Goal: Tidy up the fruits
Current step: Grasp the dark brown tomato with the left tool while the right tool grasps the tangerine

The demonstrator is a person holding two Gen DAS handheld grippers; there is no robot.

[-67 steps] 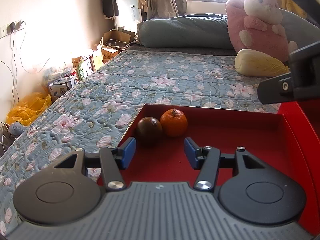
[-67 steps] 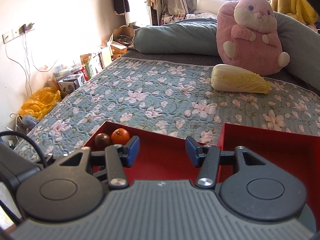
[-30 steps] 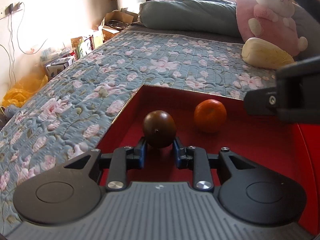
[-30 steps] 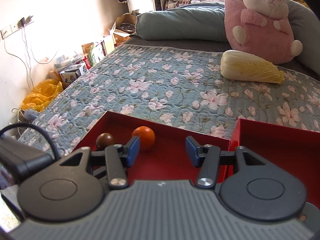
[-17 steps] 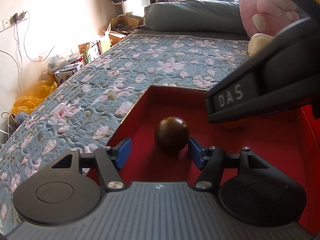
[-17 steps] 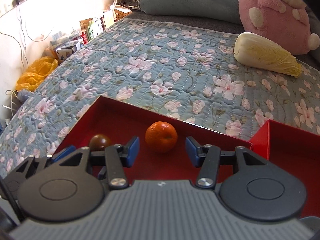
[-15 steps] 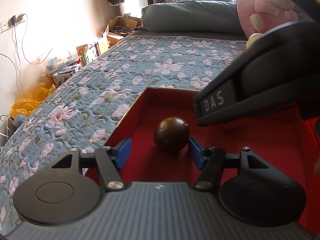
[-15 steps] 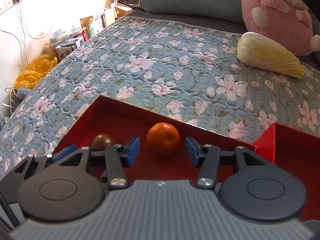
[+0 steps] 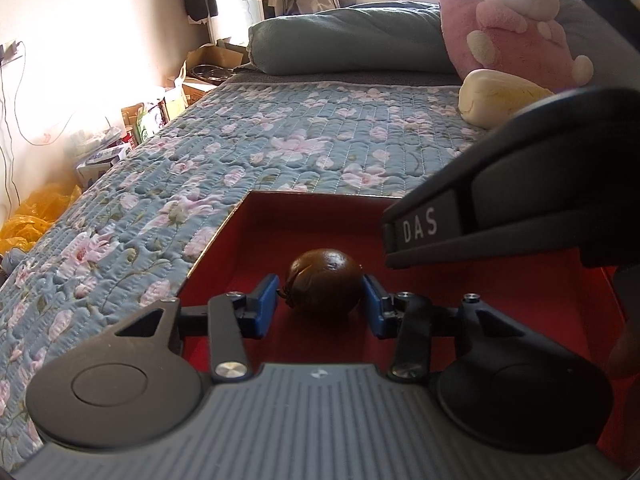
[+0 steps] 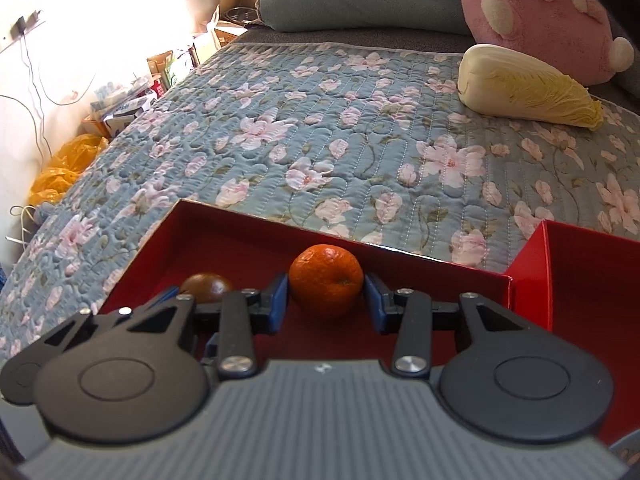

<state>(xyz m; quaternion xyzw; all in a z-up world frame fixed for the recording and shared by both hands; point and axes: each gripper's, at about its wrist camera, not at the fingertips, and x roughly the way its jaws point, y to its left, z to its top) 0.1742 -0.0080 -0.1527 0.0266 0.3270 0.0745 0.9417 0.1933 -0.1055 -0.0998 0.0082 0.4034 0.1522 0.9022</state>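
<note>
Bed under a blue floral quilt fills both views, running toward 12 o'clock; grey-green pillow across its head. Pink plush toy at 1 o'clock, a pale napa cabbage lying on the quilt just below it. Yellow plastic bag on the floor at 9 o'clock, off the bed's edge. Red tray sits on the quilt at the near end; a second red tray stands just beside it at 3 o'clock. Left gripper: jaws have just been closing, dark brown fruit between the blue fingers; the right pad touches it, a slim gap shows on the left, so not yet clamped. Right gripper: jaws have just been closing around the orange; the right pad touches the peel, whether the left pad does I cannot tell. Both fruits lie on the first tray's floor near its far wall, the brown one at 9 o'clock of the orange, near but apart. Right gripper's black body crosses the left wrist view at 3 o'clock, lettered "DAS".
</note>
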